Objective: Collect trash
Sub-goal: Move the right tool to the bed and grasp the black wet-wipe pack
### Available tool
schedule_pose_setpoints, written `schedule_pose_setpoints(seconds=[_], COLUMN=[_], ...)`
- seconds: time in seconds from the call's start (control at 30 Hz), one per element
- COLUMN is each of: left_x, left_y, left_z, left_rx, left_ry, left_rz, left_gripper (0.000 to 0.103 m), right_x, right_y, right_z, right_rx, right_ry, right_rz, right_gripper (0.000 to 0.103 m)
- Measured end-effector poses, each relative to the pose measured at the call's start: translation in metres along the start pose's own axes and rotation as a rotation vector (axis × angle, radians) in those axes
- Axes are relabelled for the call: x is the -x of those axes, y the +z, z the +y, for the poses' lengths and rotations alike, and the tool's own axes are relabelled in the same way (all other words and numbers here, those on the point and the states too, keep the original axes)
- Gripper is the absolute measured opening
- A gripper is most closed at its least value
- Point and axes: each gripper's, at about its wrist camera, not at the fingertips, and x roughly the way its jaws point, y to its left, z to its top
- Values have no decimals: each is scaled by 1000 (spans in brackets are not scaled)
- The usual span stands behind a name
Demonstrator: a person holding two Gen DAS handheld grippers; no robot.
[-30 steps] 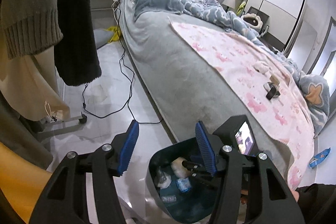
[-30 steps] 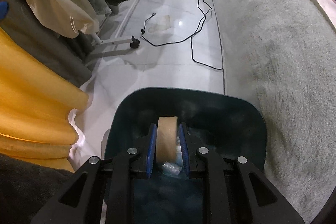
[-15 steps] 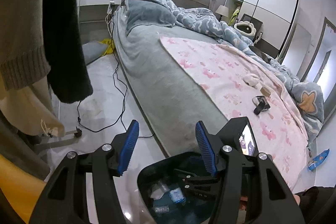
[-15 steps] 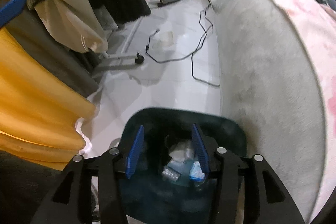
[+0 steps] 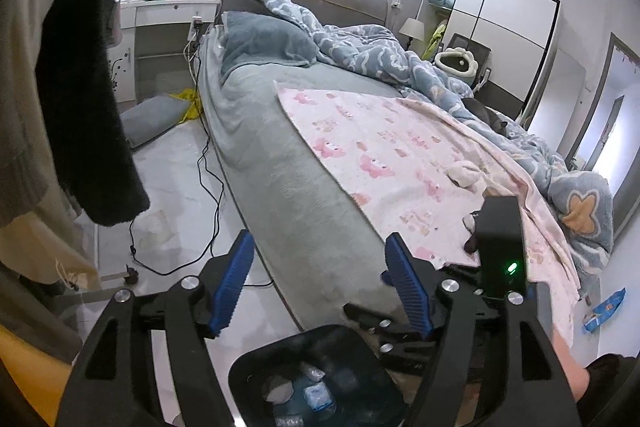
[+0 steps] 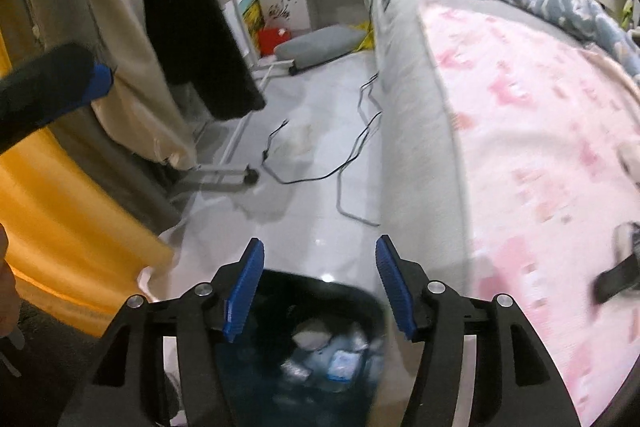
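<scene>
A dark bin [image 5: 256, 375] stands on the floor beside the bed, with crumpled paper and clear wrappers [image 5: 316, 393] inside. My left gripper [image 5: 320, 239] hangs above its rim, its jaws opening, nothing between them. In the right wrist view the bin [image 6: 280, 279] lies below my right gripper [image 6: 320, 243], whose jaws are also opening and empty. The trash in it [image 6: 312, 339] is blurred. On the pink blanket lie a white crumpled wad [image 5: 464, 173] and a dark object [image 6: 616, 275]. A blue wrapper [image 5: 608, 309] lies on the floor at the far right.
A grey bed [image 5: 288, 187] with a pink blanket fills the right side. Black cables [image 6: 348, 155] trail over the white floor. Clothes [image 6: 192, 27] hang on a wheeled rack at the left, above yellow fabric [image 6: 60, 211]. A grey cushion [image 5: 148, 115] lies near the vanity.
My right gripper let go of a tan roll over the bin, opened and rose. My left gripper also rose and opened wider, so the bin sits lower in both views.
</scene>
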Motion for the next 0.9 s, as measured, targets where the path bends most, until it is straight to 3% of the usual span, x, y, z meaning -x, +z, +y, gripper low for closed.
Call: schedule_pose_setpoints(seconds=[0.53, 0.9], left_x=[-64, -106], left_y=[10, 4], left_z=[-68, -120], left_rx=[-124, -241], left_ry=[-80, -173], left_rz=[79, 149], left_gripper=[83, 88], right_x=[56, 62], right_y=[18, 6], right_z=[-129, -194], right_rx=[-179, -248], right_ry=[-238, -316], right_rz=[-116, -55], right_gripper=[87, 90])
